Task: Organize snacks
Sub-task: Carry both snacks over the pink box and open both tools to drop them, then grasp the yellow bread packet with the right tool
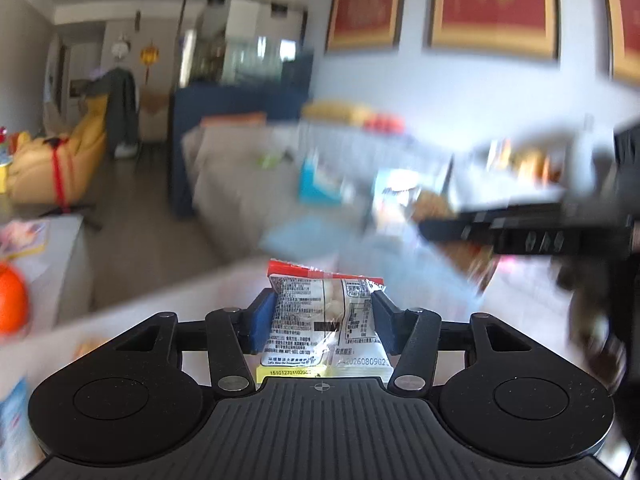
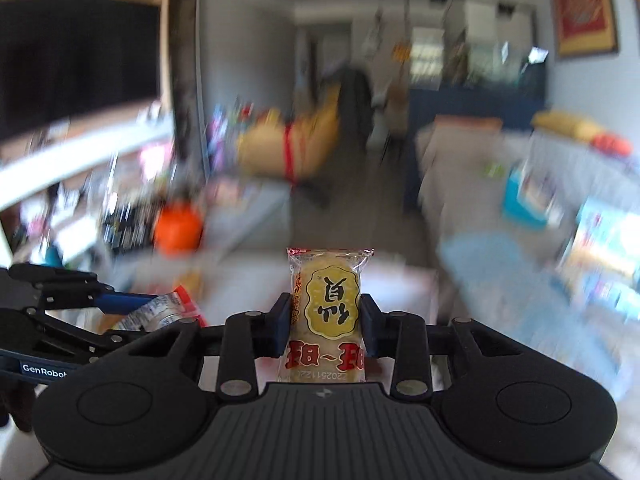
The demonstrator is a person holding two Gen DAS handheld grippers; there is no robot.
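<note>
My left gripper (image 1: pixel 323 322) is shut on a clear snack packet (image 1: pixel 320 320) with a red top edge and black print on its back. My right gripper (image 2: pixel 325 320) is shut on a rice cracker packet (image 2: pixel 326 312) with a yellow label and red characters. Both packets are held up in the air above a white table (image 2: pixel 400 284). In the right wrist view the left gripper (image 2: pixel 132 308) with its packet (image 2: pixel 160 312) shows at the lower left. In the left wrist view the right gripper's black body (image 1: pixel 520 232) shows blurred at the right.
Both views are motion-blurred. A shelf of snack boxes (image 1: pixel 400 160) and a light blue container (image 2: pixel 528 196) stand to the right. An orange round object (image 2: pixel 178 228) sits on the table at the left. A beige sofa (image 1: pixel 240 160) lies beyond.
</note>
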